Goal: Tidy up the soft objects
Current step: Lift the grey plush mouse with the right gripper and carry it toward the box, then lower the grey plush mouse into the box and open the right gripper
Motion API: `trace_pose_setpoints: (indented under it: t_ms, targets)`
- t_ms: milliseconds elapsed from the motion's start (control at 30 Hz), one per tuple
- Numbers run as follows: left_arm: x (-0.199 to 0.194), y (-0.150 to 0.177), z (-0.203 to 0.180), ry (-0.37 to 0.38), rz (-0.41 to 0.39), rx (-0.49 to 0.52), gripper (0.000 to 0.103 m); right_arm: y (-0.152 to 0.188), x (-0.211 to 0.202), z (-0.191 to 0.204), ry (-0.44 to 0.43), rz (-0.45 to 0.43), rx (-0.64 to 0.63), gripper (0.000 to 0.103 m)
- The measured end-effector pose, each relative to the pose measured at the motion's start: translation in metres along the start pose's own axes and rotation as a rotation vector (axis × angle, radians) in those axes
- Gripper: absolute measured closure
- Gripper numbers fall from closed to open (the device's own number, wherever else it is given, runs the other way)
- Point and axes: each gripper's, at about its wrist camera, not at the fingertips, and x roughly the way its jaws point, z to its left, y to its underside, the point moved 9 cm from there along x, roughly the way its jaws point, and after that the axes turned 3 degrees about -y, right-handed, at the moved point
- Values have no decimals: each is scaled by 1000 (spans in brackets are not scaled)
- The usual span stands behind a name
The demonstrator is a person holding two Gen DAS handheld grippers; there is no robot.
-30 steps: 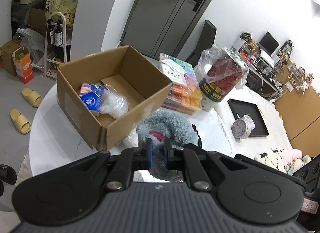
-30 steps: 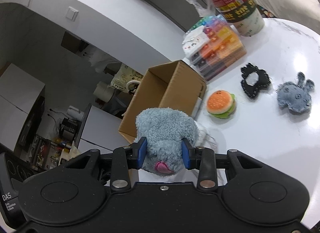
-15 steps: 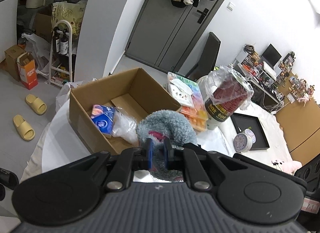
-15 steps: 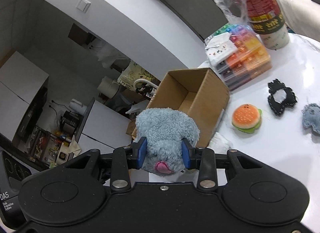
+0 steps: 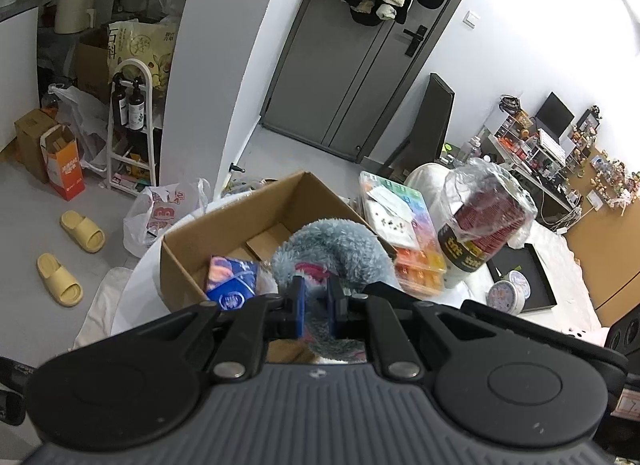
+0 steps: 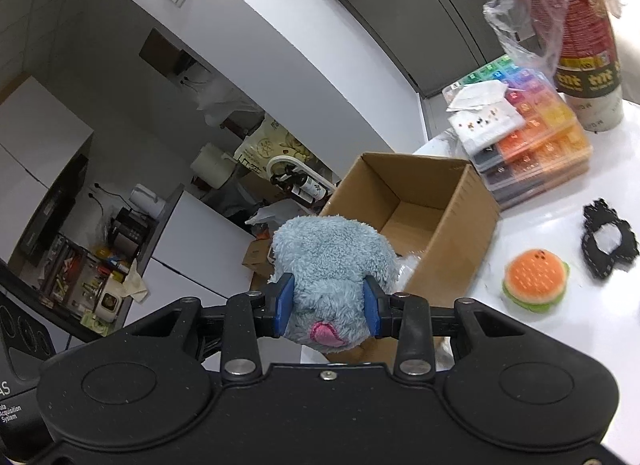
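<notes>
- Your right gripper (image 6: 327,307) is clamped on the grey plush toy (image 6: 332,265): both blue pads press into its sides, and the toy's pink patch faces the camera.
- Your left gripper (image 5: 317,305) is pinched nearly closed on a fold of the same grey plush toy (image 5: 334,253), so both grippers hold it at once.
- The toy hangs in the air, above the near edge of the cardboard box (image 6: 452,221) in the right wrist view.
- The box (image 5: 224,241) stands open on the white table (image 6: 560,365). Inside it you can see a blue packet (image 5: 232,281) lying against the near wall.
- On the table beside the box lies a plush hamburger (image 6: 534,285), well apart from your grippers.
- Just past the hamburger lies a black scrunchie (image 6: 608,243).
- Behind the box sits a stack of colourful compartment cases (image 6: 532,145), with white paper on top.
- Next to the cases stands 1 stack of red paper cups (image 6: 584,41) wrapped in clear plastic.
- In the left wrist view, 2 yellow slippers (image 5: 70,257) lie on the floor beyond the table.
</notes>
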Motion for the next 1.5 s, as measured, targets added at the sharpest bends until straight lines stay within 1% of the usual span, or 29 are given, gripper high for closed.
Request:
trace_pose_setpoints:
  t_ms: [500,600,733,900,1067,1167,1200,1233,1267,1300,1333,1400,1467,1500]
  targets:
    - [34,-33,17,30,-1,-79,93,-29,38,-1,15,-4,13,67]
    - [46,-36,18,35,7,-97,93,-36,45,-5,33,-2,10,67]
    - [55,-41,17,31,5,-68,93,-42,52,-8,41,3,0,67]
    - [65,-47,17,31,11,-70,93,-48,60,-12,43,0,12,67]
    - [81,-50,21,30,48,-84,93,-53,70,-19,52,-6,32,67]
    - [89,-52,25,6,50,-77,92,-57,74,-26,56,-24,50,62]
    - [91,-51,27,-12,52,-66,89,-58,75,-29,64,-24,64,53]
    - [92,-51,28,-28,57,-61,87,-58,74,-32,87,-29,69,41]
    - [93,-50,29,-42,63,-55,83,-58,72,-33,112,-38,60,36]
    - [93,-49,29,-50,70,-46,75,-59,69,-33,130,-50,41,25]
    - [92,-48,29,-57,73,-36,71,-59,67,-32,130,-61,24,18]
    - [87,-47,29,-71,58,-20,53,-59,61,-30,117,-76,9,18]
    - [81,-48,29,-80,38,-14,45,-59,56,-28,110,-87,7,18]
    - [79,-49,28,-79,31,-13,45,-59,54,-28,111,-93,1,18]
